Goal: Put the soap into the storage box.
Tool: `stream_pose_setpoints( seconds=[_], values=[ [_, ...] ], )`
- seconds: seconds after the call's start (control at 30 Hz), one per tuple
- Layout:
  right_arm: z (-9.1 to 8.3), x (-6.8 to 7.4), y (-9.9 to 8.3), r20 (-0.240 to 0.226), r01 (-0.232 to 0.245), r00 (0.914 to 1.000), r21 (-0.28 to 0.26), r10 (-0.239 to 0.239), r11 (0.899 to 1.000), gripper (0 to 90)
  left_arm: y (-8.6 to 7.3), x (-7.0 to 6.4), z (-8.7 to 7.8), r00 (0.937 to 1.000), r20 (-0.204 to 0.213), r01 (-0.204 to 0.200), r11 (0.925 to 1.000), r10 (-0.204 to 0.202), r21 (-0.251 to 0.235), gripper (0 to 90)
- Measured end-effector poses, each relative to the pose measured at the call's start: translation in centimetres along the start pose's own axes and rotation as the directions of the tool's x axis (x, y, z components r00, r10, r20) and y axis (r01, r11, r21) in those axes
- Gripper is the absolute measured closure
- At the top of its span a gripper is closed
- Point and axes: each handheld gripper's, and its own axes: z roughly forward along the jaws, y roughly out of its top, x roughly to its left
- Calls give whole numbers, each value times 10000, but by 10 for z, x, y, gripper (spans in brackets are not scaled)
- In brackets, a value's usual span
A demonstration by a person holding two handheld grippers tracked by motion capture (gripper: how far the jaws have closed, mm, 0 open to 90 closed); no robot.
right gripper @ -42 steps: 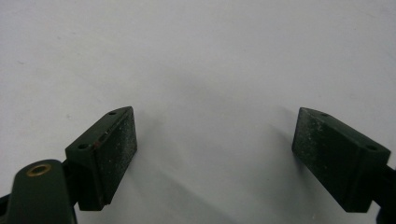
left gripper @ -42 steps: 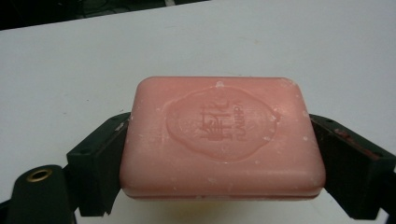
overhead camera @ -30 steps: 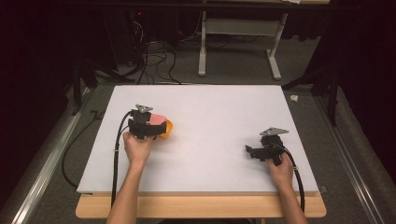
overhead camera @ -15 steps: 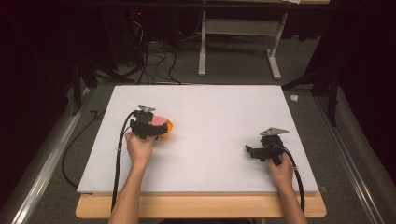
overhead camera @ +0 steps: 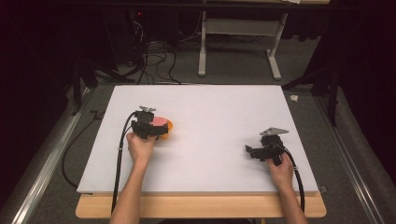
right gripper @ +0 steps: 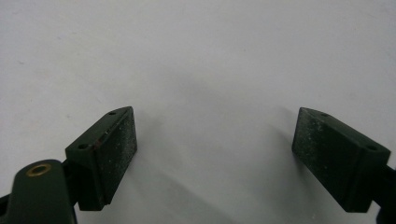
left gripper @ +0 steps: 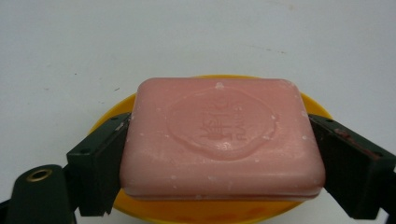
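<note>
High view: a person's two forearms enter from the near edge of a white table (overhead camera: 210, 107), each hand holding a black two-jaw gripper with a cable trailing back toward the near edge. The left gripper (overhead camera: 158, 131) sits at the left-middle of the table, over a pink bar of soap (overhead camera: 160, 121) that lies in a shallow yellow dish (overhead camera: 169, 125). Left gripper view: the soap (left gripper: 222, 140) lies flat with its embossed oval stamp facing up, and the dish (left gripper: 210, 210) shows as a yellow rim behind and beneath it. The two black jaws stand one against each short side of the bar, touching it, so the left gripper (left gripper: 219, 154) is clamped on the soap; whether the bar rests on the dish or is lifted just clear of it cannot be told. Right gripper view: the right gripper (right gripper: 215, 140) hangs over bare white table (right gripper: 196, 56), its jaws well apart with nothing between them, their shadows falling on the surface below. In the high view the right gripper (overhead camera: 254, 151) lies at the right-middle of the table, well apart from the soap and dish, with a grey three-cornered plate on top.
</note>
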Motion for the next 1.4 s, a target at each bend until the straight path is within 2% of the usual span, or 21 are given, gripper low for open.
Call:
stream_pose_setpoints(
  seconds=[0.53, 0.73, 0.77, 0.8, 0.83, 0.87, 1.13, 1.27, 1.4],
  values=[
    [0, 0, 0, -1, -21, 10000, 2, 21, 10000, 146, -2, 2, 6, 9999, 41, 120, 9997, -120, 195, 134],
    [0, 0, 0, -2, -1, 10000, 0, 1, 10000, 146, 0, 3, 2, 9997, 115, 238, 9996, -236, -154, 141],
    [0, 0, 0, 0, -1, 10000, 0, 1, 10000, 146, 0, 4, -1, 9997, -8, 244, 9990, -244, -366, 172],
    [0, 0, 0, 0, -1, 10000, 0, 1, 10000, 146, 0, 4, -1, 9997, -8, 244, 9990, -244, -366, 216],
    [0, 0, 0, 1, -1, 10000, 0, 1, 10000, 146, 0, 5, -4, 9997, -94, 212, 9982, -218, -555, 216],
    [0, 0, 0, 0, 0, 10000, -1, 0, 10000, 146, 1, 5, -7, 9996, -72, 254, 9975, -259, -659, 293],
    [0, 0, 0, 2, -1, 10000, 0, 1, 10000, 146, -1, 3, -9, 9999, 22, 162, 9969, -161, -773, 257],
    [0, 0, 0, -4, -27, 10000, 5, 27, 10000, 146, -1, -1, -16, 10000, -5, 40, 9948, -41, -1016, 251],
    [0, 0, 0, -20, -34, 10000, 21, 34, 10000, 146, 0, -3, -26, 9999, 135, -42, 9920, 60, -1258, 248]
  ],
)
